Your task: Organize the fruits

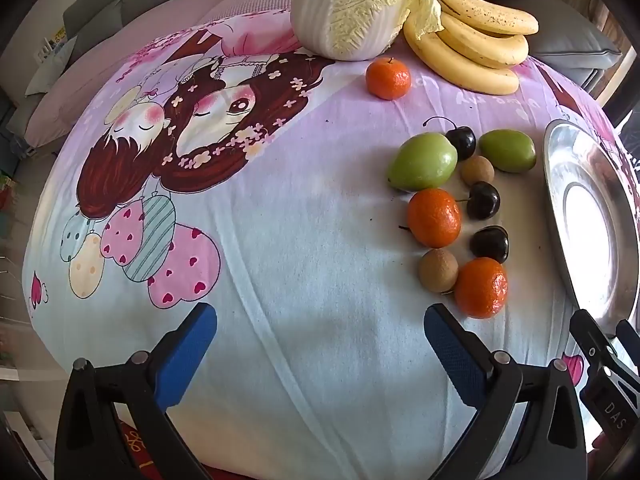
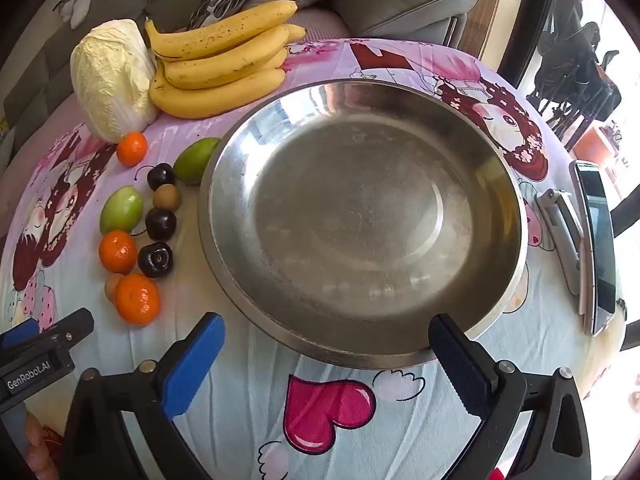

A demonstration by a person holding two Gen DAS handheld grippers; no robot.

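Note:
A cluster of fruit lies on the cartoon-print cloth (image 1: pixel 304 280): two green fruits (image 1: pixel 423 160), three tangerines (image 1: pixel 434 218), dark cherries (image 1: pixel 483 200) and small brown longans (image 1: pixel 438 276). An empty steel bowl (image 2: pixel 360 216) stands to their right, seen at the edge as the bowl (image 1: pixel 588 216) in the left wrist view. My left gripper (image 1: pixel 320 354) hangs open over bare cloth, near-left of the nearest tangerine (image 1: pixel 481 288). My right gripper (image 2: pixel 326 362) is open at the bowl's near rim, holding nothing. The same fruits (image 2: pixel 136 240) lie left of the bowl.
A bunch of bananas (image 2: pixel 218 64) and a napa cabbage (image 2: pixel 112 80) sit at the far side, with one tangerine (image 2: pixel 132 148) beside them. A phone (image 2: pixel 598 244) and a silver clip-like object (image 2: pixel 560 232) lie right of the bowl. Sofa cushions (image 2: pixel 404 0) are behind.

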